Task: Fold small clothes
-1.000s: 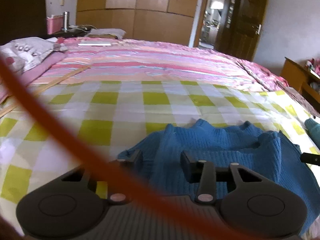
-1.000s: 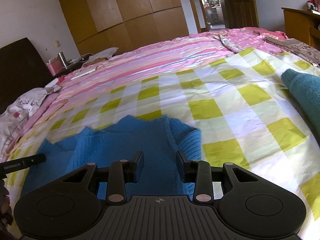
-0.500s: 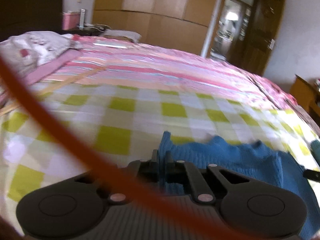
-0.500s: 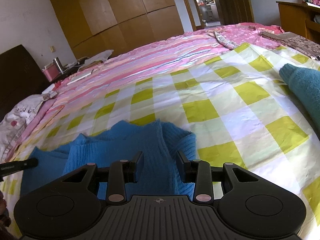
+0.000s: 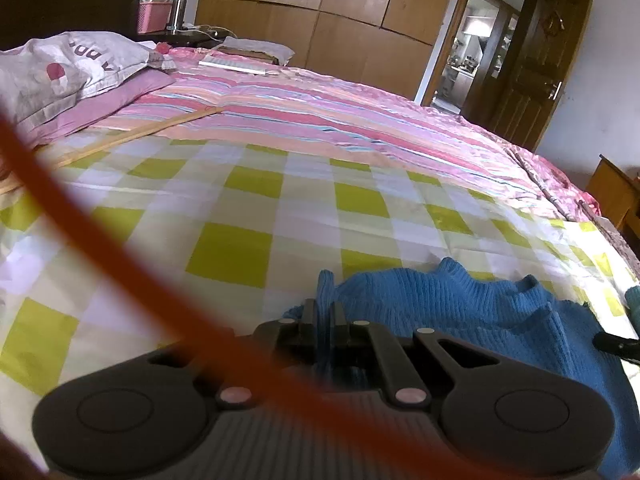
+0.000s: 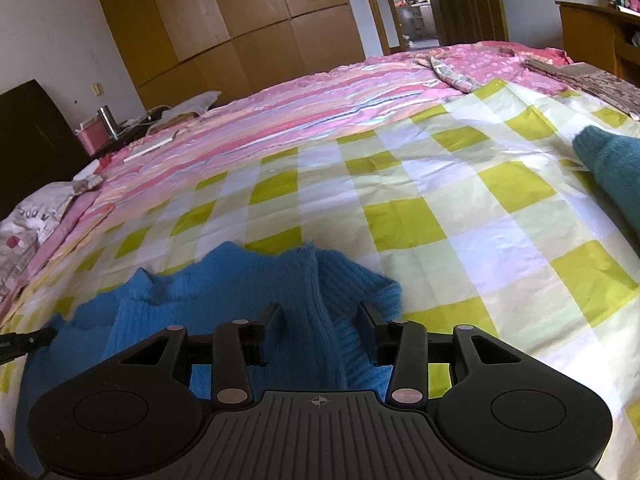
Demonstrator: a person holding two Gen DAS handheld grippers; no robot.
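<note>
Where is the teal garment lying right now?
In the right wrist view, the teal garment lies at the right edge on the checked sheet, apart from the blue sweater near the jaws.

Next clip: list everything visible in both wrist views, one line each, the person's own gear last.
blue sweater: one, blue knit, near edge of checked sheet
teal garment: one, teal, right edge of bed
checked sheet: one, yellow-green and white, over the bed
striped bedspread: one, pink, beyond the sheet
pillow: one, grey printed, far left
wardrobe: one, brown wood, back wall
orange cable: one, blurred, across left view
left hand-held gripper: black, shut on a sweater fold
right hand-held gripper: black, jaws opening, sweater between them, pads not pressing
</note>
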